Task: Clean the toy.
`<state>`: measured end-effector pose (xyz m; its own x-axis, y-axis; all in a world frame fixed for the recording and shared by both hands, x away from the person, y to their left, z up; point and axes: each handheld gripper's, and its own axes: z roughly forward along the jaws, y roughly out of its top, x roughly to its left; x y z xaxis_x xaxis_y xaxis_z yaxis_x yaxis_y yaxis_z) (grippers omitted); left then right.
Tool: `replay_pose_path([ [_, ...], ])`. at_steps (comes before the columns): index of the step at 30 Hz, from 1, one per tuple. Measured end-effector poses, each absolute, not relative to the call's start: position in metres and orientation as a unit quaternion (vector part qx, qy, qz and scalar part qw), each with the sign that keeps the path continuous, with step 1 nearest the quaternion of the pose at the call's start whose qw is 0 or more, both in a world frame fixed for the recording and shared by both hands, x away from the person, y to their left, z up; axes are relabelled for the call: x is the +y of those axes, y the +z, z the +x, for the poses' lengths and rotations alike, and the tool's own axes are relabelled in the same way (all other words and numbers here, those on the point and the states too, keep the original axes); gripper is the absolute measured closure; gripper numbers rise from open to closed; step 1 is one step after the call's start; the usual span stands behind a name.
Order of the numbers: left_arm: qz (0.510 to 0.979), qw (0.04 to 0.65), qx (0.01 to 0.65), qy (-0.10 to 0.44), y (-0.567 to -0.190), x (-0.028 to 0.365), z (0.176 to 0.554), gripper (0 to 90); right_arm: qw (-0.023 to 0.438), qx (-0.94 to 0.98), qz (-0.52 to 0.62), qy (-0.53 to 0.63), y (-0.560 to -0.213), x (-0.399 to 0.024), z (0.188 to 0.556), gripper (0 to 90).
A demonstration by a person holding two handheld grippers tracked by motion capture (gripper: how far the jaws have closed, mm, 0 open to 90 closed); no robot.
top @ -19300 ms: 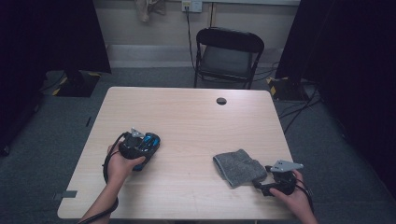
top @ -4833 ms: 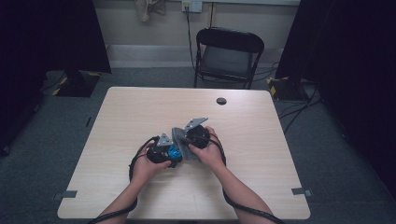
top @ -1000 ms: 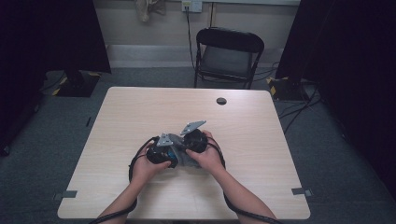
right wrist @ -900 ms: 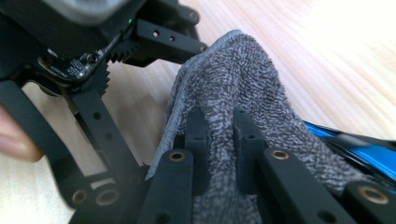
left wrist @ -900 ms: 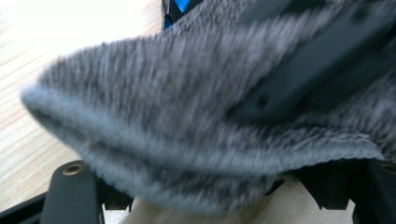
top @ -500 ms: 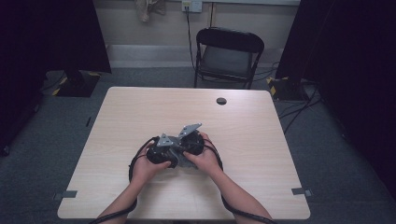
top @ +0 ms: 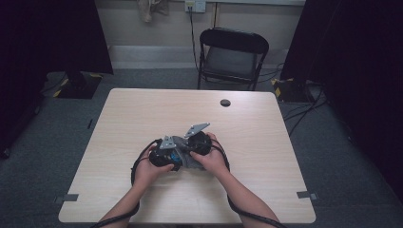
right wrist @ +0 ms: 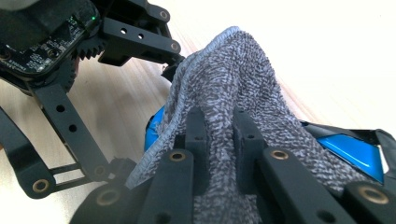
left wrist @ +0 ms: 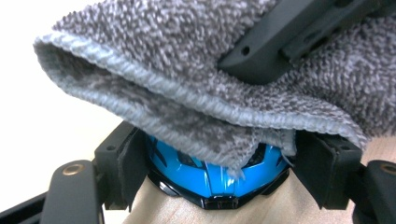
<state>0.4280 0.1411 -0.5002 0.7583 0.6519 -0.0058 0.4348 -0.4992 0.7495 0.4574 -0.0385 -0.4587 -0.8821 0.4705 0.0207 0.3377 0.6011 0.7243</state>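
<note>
Two hand-held tools meet near the middle of the pale wooden surface [top: 266, 142] in the high view, where we see the left tool [top: 164, 154] and the right tool [top: 196, 145] pressed close together, each in one of the person's hands, with a scrap of grey knitted cloth [top: 190, 159] and a glint of a glossy blue and black object [top: 174, 156] between them; a small round black disc [top: 225, 102] lies well apart toward the far edge, and a black folding chair [top: 232, 57] stands beyond the surface. In the left gripper view, we find the left tool [left wrist: 219, 158] closed on the blue and black object [left wrist: 210, 175], its two black pads against that object's sides, and the object resting on the surface [left wrist: 60, 112]; the grey cloth [left wrist: 163, 79] drapes over the top of the object, and a black jaw of the right tool presses on the cloth from the upper right. In the right gripper view, the right tool [right wrist: 219, 135] pinches a fold of the grey cloth [right wrist: 233, 84] between its two jaws, which stand close together; the cloth hangs over the blue object [right wrist: 350, 151], whose blue shell peeks out on both sides, and the left tool [right wrist: 116, 46] sits just beside it at the upper left.
</note>
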Motion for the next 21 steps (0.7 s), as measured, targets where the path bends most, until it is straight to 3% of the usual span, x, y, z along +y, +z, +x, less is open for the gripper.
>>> replay_pose_path([
  [21, 0.854, 0.388, 0.319, 0.135, -0.501, 0.141, 0.428, 25.2, 0.116, 0.862, 0.309, 0.385, -0.457, -0.078, 0.489, 79.6],
])
